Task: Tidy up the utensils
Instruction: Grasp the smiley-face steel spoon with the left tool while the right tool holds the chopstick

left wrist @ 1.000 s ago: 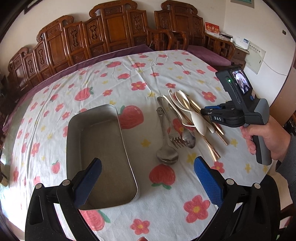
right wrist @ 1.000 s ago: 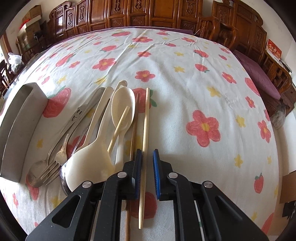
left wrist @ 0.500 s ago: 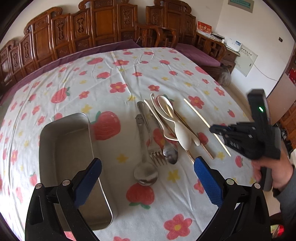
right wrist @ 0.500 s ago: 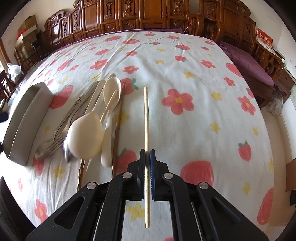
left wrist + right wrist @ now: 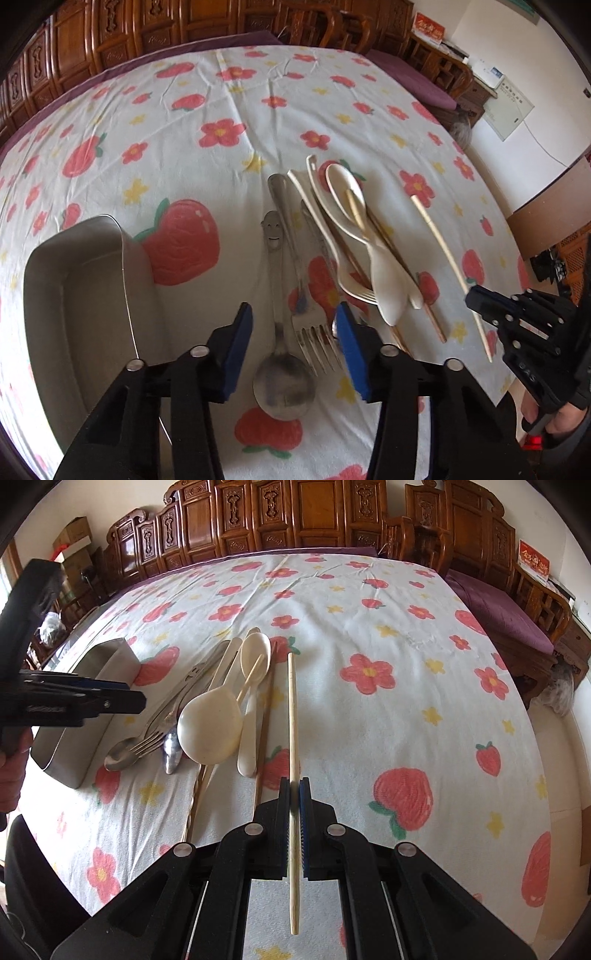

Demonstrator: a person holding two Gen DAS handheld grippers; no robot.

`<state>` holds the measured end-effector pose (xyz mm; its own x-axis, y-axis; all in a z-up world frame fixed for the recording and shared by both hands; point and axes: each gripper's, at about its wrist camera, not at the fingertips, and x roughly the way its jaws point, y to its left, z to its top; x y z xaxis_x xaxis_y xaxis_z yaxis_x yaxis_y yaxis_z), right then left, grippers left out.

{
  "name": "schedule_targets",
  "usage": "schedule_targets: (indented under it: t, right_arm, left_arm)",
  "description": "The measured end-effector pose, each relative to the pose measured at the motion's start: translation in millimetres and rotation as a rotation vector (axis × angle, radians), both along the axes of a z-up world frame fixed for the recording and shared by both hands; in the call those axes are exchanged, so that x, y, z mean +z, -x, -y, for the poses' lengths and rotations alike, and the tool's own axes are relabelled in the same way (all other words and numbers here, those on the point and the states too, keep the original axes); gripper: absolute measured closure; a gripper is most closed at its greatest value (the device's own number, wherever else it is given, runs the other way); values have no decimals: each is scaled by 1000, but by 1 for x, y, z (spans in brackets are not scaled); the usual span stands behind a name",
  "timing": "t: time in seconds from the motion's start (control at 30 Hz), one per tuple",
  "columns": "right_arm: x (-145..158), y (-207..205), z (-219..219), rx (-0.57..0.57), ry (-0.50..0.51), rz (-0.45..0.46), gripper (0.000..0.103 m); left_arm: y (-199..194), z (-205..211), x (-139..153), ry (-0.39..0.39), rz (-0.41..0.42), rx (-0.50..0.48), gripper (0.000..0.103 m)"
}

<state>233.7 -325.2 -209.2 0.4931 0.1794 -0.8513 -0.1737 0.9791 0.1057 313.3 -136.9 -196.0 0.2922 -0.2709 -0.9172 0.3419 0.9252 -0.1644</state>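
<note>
My right gripper [image 5: 294,790] is shut on a pale wooden chopstick [image 5: 293,716] and holds it lifted above the cloth; it also shows in the left wrist view [image 5: 443,251]. My left gripper [image 5: 293,332] is open, its blue pads astride a metal spoon [image 5: 282,380] and a metal fork [image 5: 314,339]. A pile of utensils lies in the middle: cream plastic spoons [image 5: 384,280], more chopsticks [image 5: 264,723]. A metal tray [image 5: 85,302] stands left of them.
The round table has a white cloth [image 5: 388,635] with strawberries and flowers. Carved wooden chairs [image 5: 280,513] ring the far side. The table edge drops off at the right [image 5: 543,738]. The left gripper's body shows in the right wrist view [image 5: 70,698].
My right gripper has closed on the chopstick and lifted it clear of the pile. My left gripper has come down and forward over the spoon and fork, its jaws narrower.
</note>
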Motion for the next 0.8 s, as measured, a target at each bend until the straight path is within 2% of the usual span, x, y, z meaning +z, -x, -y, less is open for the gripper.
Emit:
schedule_targets:
  t: [0.07, 0.17, 0.27, 0.43, 0.6, 0.73, 0.8]
  right_arm:
    - [1, -1, 0, 5, -1, 2, 97]
    - [6, -2, 3, 5, -11, 9, 97]
    - [8, -3, 6, 1, -20, 13, 97]
    - [6, -4, 6, 2, -22, 8, 97]
    - [5, -5, 5, 6, -18, 5, 97]
    - [5, -4, 4, 8, -18, 7, 97]
    - [5, -4, 3, 9, -18, 7, 97]
  left_arm:
    - [-5, 1, -6, -14, -21, 1, 72]
    - [-10, 3, -15, -50, -54, -1, 76]
    - [-12, 5, -21, -90, -70, -4, 77]
    - [-12, 7, -29, -110, -91, -12, 77]
    - [-13, 10, -30, -131, -75, -14, 77]
    - [-13, 16, -30, -147, -64, -20, 97]
    - [-13, 18, -31, -154, -56, -23, 97]
